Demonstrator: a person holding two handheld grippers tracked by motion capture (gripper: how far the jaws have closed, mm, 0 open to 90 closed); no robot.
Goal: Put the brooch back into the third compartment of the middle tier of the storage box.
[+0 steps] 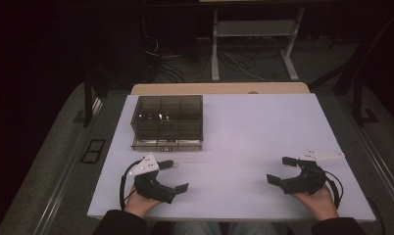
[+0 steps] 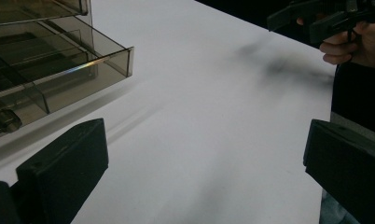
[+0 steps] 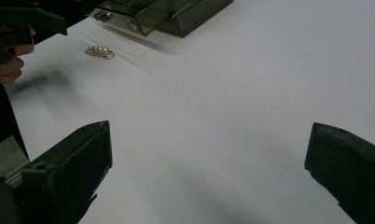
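A: Status of the left tongs (image 1: pixel 174 175)?

B: Spread wide, nothing between the jaws. Held in the person's left hand (image 1: pixel 142 199) at the near left of the white table (image 1: pixel 254 127), low over the surface.

A: Right tongs (image 1: pixel 282 170)?

B: Also spread wide and empty. Right hand (image 1: pixel 316 199) grips them at the near right. The two tongs face each other, well apart, with bare table between.

A: Objects on the table?

B: A smoky translucent box (image 1: pixel 167 117) with inner compartments, beyond the left tongs and close to them. Its bottom drawer (image 1: pixel 166 144) is pulled out toward the person. In the left gripper view the open drawer (image 2: pixel 59 79) sits ahead-left of the jaws, with a small dark metallic item (image 2: pixel 3 120) inside; identity not resolvable.

A: Anything loose?

B: A small gold-toned piece with pale beads (image 3: pixel 100 52) lies on the table in the right gripper view, far ahead of the right tongs, just beside the box (image 3: pixel 167 14) and near the left tongs (image 3: pixel 22 21).
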